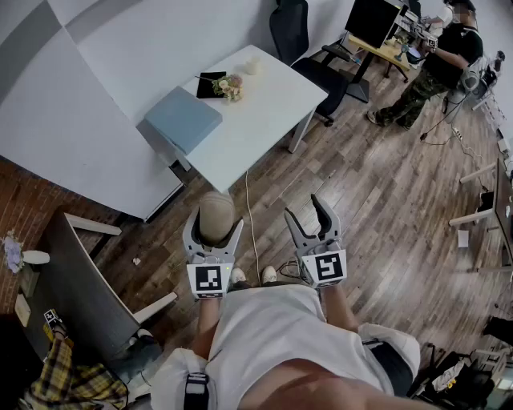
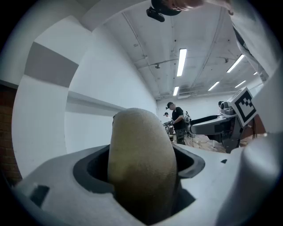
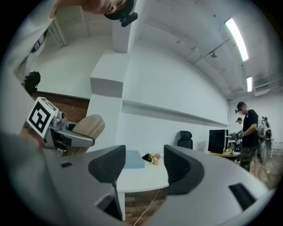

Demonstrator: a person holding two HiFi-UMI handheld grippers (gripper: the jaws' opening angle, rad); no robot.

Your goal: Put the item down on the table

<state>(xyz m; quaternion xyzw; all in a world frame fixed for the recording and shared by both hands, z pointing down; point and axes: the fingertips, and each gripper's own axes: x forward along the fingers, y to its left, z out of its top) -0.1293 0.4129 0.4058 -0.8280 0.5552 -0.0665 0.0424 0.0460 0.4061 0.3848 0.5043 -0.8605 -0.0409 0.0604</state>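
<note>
Ok, status: left hand-held gripper point(image 1: 215, 223) is clamped on the item point(image 2: 141, 163), a tan, rounded, oblong thing w/ a matte, slightly grainy surface. It fills the gap between the jaws in the left gripper view, both sides pressed in, rounded end sticking out past them. We see the item in the air over the wood floor point(image 1: 385, 200), near the bench point(image 1: 264, 120) but short of its near corner and not touching it.

Right hand-held gripper point(image 3: 143, 170) has its jaws apart w/ nothing between them; thru the gap we see the bench top only. It sits just beside the left one, approx the same height, both pointing level toward the bench.

On the bench: blue-grey pad point(image 1: 183, 118) at the left edge, small flower bunch point(image 1: 228, 86) further back, flat black object point(image 1: 210, 82) touching or just beside the flowers (can't tell which), small pale object point(image 1: 253, 66) at the far end. The middle and right part of the bench top is bare white.

Misc: white cable point(image 1: 250, 216) runs down from the bench edge across the floor. Dark office chair point(image 1: 292, 32) behind the bench. Person point(image 1: 437, 64) stands at a far desk w/ a monitor point(image 1: 370, 20), well apart from us. Brick wall point(image 1: 24, 208) at left.
</note>
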